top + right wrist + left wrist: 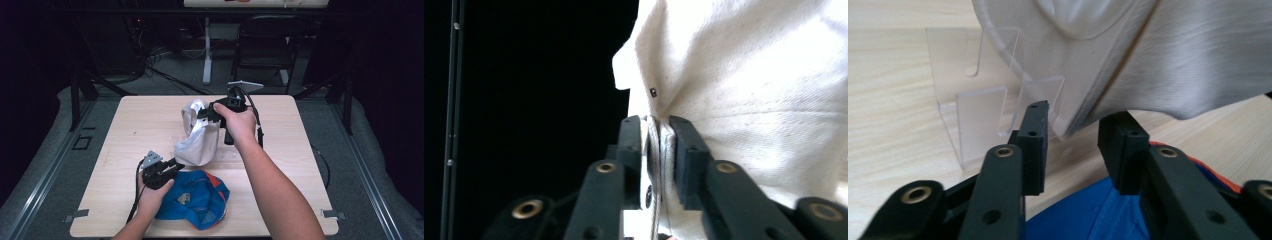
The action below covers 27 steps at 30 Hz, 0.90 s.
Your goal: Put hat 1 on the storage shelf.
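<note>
Wood-grain table (150,115) under dark room: right tool (212,114) clamps white cap (197,142); left tool (170,167) released.

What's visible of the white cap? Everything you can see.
The white cap looks like pale woven fabric with a stiff brim, held upright above the wooden table, partly over a clear plastic stand. The right gripper is shut on a fold near its top. The left gripper stands open at its lower edge, pads not pressing. A blue cap lies just in front.
</note>
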Each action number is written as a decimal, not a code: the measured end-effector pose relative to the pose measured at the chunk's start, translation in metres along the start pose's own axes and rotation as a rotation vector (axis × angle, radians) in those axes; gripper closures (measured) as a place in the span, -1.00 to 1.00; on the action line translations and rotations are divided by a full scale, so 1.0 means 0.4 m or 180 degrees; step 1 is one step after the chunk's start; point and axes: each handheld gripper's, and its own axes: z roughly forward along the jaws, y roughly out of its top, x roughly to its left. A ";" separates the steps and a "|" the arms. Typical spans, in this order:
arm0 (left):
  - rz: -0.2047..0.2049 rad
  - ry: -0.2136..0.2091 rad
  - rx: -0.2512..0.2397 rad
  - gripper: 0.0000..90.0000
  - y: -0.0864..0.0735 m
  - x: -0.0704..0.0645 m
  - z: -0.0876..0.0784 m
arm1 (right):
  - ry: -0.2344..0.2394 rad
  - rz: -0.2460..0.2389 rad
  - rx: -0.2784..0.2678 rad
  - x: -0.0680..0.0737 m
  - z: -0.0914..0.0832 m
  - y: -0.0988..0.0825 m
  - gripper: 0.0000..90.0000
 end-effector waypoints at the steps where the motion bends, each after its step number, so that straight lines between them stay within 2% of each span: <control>1: 0.0027 -0.0013 0.0011 0.33 0.003 -0.002 -0.009 | 0.0026 0.0002 -0.0025 0.000 -0.004 -0.001 0.56; 3: 0.0048 -0.0011 -0.0025 0.28 0.005 -0.003 -0.017 | 0.0046 -0.0029 -0.0027 -0.001 -0.009 -0.004 0.51; 4: 0.0103 0.0010 -0.0013 0.24 0.009 -0.004 -0.036 | -0.0001 -0.0126 -0.0036 0.000 -0.026 -0.011 0.46; 6: 0.0116 0.0020 0.0012 0.24 0.011 -0.002 -0.050 | -0.0024 -0.0139 -0.0046 0.002 -0.034 -0.013 0.45; 7: 0.0134 0.0028 0.0011 0.24 0.013 0.000 -0.064 | -0.0054 -0.0195 -0.0073 0.002 -0.048 -0.019 0.43; 8: 0.0153 0.0039 0.0074 0.23 0.017 0.005 -0.086 | -0.0099 -0.0289 -0.0130 -0.004 -0.074 -0.031 0.39; 11: 0.0136 0.0054 0.0063 0.23 0.017 0.011 -0.102 | -0.0149 -0.0335 -0.0205 -0.018 -0.100 -0.044 0.37; 12: 0.0115 0.0064 0.0076 0.23 0.016 0.019 -0.119 | -0.0209 -0.0380 -0.0282 -0.039 -0.122 -0.060 0.32; 14: 0.0099 0.0094 0.0073 0.23 0.012 0.030 -0.132 | -0.0296 -0.0448 -0.0335 -0.063 -0.139 -0.077 0.29; 15: 0.0099 0.0094 0.0073 0.23 0.012 0.030 -0.132 | -0.0296 -0.0448 -0.0335 -0.063 -0.139 -0.077 0.29; 16: 0.0057 0.0118 0.0109 0.23 0.008 0.042 -0.144 | -0.0340 -0.0480 -0.0374 -0.091 -0.156 -0.097 0.29; 18: 0.0034 0.0157 0.0098 0.23 0.003 0.050 -0.151 | -0.0342 -0.0502 -0.0359 -0.108 -0.166 -0.110 0.31; 22: -0.0042 0.0179 0.0090 0.23 -0.007 0.072 -0.164 | -0.0380 -0.0641 -0.0368 -0.153 -0.186 -0.152 0.30; 23: -0.0013 0.0180 0.0090 0.23 -0.009 0.077 -0.166 | -0.0434 -0.0687 -0.0419 -0.163 -0.188 -0.163 0.28; 27: 0.0049 0.0226 0.0064 0.24 -0.017 0.091 -0.172 | -0.0451 -0.0811 -0.0421 -0.201 -0.195 -0.203 0.28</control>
